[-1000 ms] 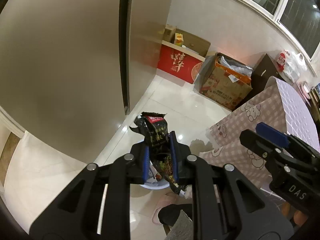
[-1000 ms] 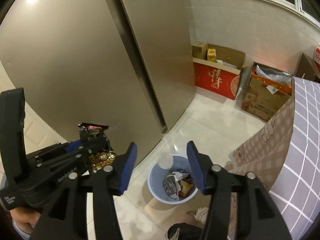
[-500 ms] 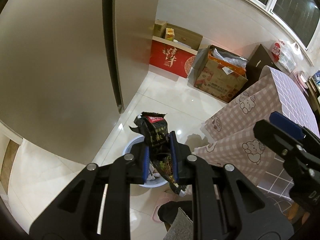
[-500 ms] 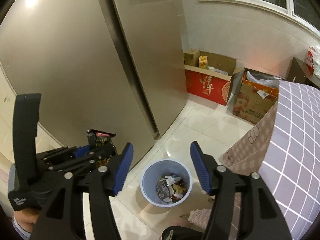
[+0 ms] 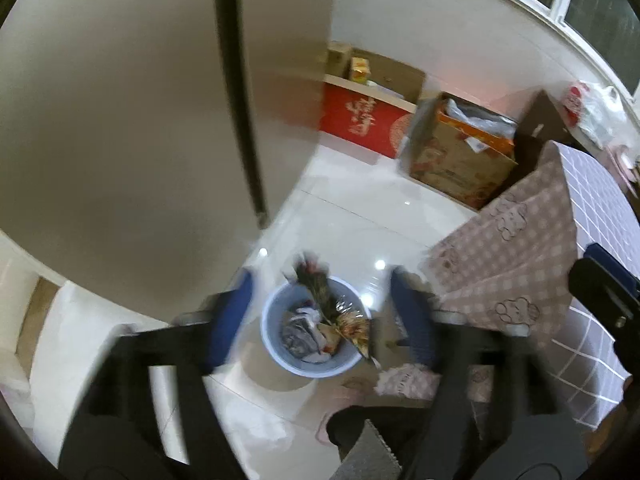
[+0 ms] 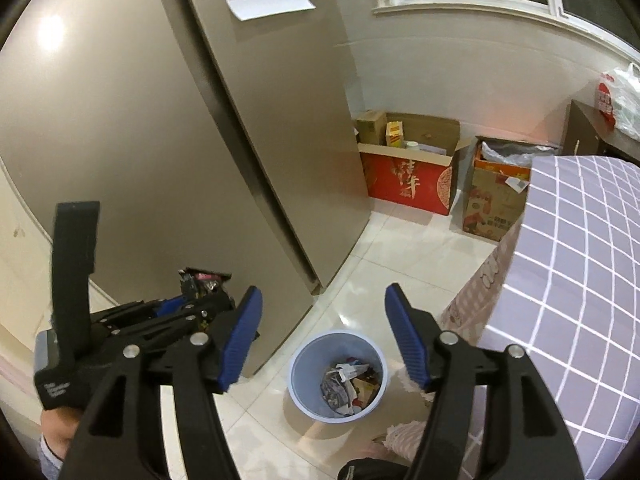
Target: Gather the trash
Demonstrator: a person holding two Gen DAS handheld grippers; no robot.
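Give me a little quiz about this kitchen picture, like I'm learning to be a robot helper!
1. What colour is the trash bin on the floor? A red, B blue, C green.
2. True or false: the trash bin is empty.
3. Fill in the gap: the right gripper holds ____ between its fingers.
Key: 1 B. 2 false. 3 nothing.

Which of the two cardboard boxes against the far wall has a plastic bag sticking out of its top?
The brown box beside the checked tablecloth; clear plastic bulges from its top. The red box nearer the fridge holds small cartons instead.
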